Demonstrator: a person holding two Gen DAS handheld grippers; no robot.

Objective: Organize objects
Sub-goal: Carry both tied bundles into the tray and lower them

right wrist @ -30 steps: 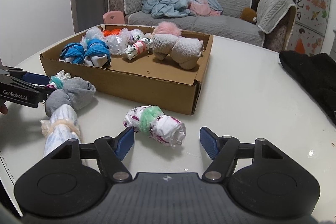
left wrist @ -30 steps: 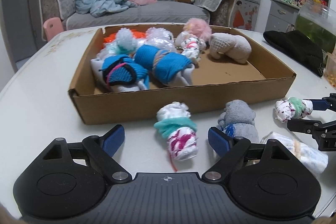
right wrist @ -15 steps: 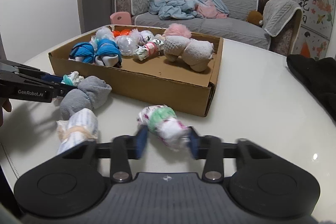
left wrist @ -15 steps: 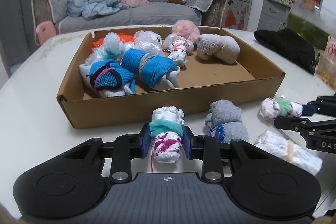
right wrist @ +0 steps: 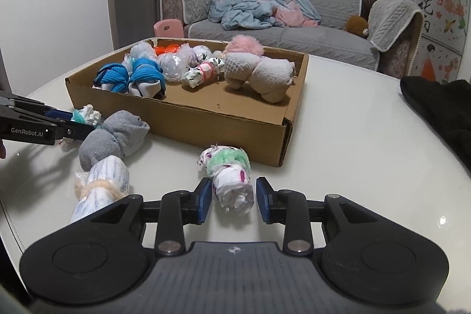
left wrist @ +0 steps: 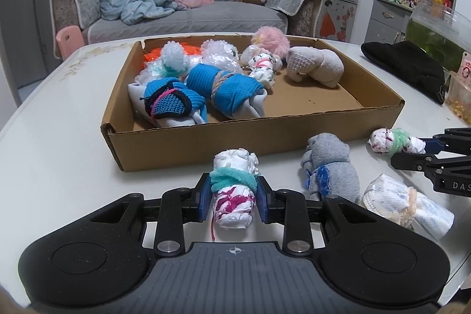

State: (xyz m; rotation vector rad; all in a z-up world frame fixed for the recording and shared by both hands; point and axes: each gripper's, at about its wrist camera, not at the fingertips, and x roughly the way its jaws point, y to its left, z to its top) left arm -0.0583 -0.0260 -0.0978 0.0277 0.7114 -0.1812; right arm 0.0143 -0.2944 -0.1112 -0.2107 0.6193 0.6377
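Observation:
My left gripper point(left wrist: 234, 200) is shut on a white sock roll point(left wrist: 232, 190) with a teal band and magenta print, on the table just before the cardboard box point(left wrist: 206, 143). My right gripper point(right wrist: 234, 202) is shut on a white roll with a green band point(right wrist: 229, 175), near the box's point(right wrist: 206, 122) front right corner. In the left wrist view this right gripper point(left wrist: 412, 152) comes in from the right, holding the green-banded roll point(left wrist: 391, 140). The right wrist view shows the left gripper point(right wrist: 78, 122) at the left edge. The box holds several rolled socks.
A grey sock roll point(left wrist: 329, 167) point(right wrist: 114, 137) and a pale blue roll with a peach band point(left wrist: 406, 205) point(right wrist: 100, 187) lie on the table between the grippers. A black garment point(left wrist: 412, 66) point(right wrist: 441, 108) lies to the right. A glass tank point(left wrist: 435, 31) stands at the far right.
Both grippers went from open to shut, each on the roll in front of it. The green-banded roll turned from lying crosswise to pointing along the right fingers.

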